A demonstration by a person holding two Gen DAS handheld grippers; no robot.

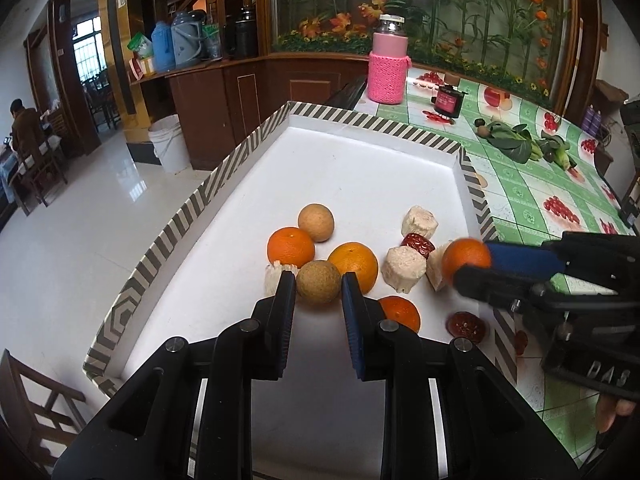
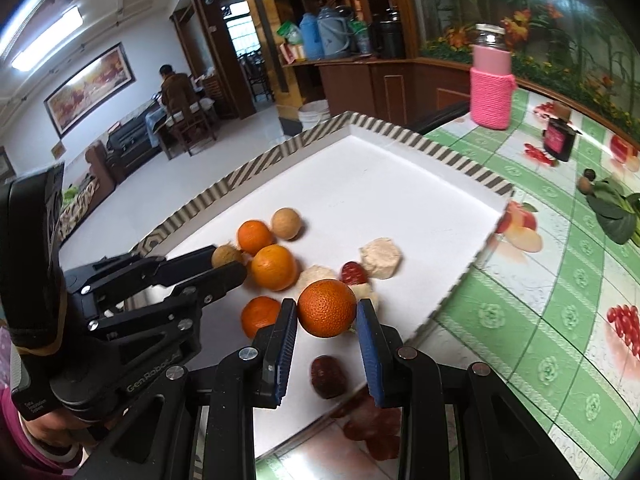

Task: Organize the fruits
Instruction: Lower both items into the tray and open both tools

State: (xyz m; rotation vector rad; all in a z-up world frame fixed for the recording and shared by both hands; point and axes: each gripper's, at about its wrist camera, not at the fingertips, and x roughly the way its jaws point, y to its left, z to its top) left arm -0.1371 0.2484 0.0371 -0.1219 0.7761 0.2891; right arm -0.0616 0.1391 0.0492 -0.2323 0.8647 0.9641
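On a striped-rim white tray [image 1: 256,148] at the tabletop's [image 1: 532,184] left edge, the left claw [image 1: 319,285] pinches a brown round fruit [image 1: 318,282] beside loose oranges [image 1: 290,245]. Toward the tray's right rim, the right claw [image 2: 326,314] grips an orange [image 2: 326,307] lifted above pale cut chunks [image 2: 379,258] and red dates [image 2: 328,376].

A: Floor [image 1: 80,208]: pale, glossy tile, window glare on it. Dark wood counter [image 1: 224,92], thermos jugs [image 1: 176,42] on top, white bucket [image 1: 170,142] at its foot.

B: Far wall white, framed painting [image 2: 90,88]. Ceiling tube light [image 2: 48,36], lit. Seated person [image 2: 176,88] at a far table, back turned.

A: Barred window [image 1: 86,50] through the doorway. Flower-and-bamboo mural [image 1: 440,8] behind the green tablecloth [image 1: 532,200].
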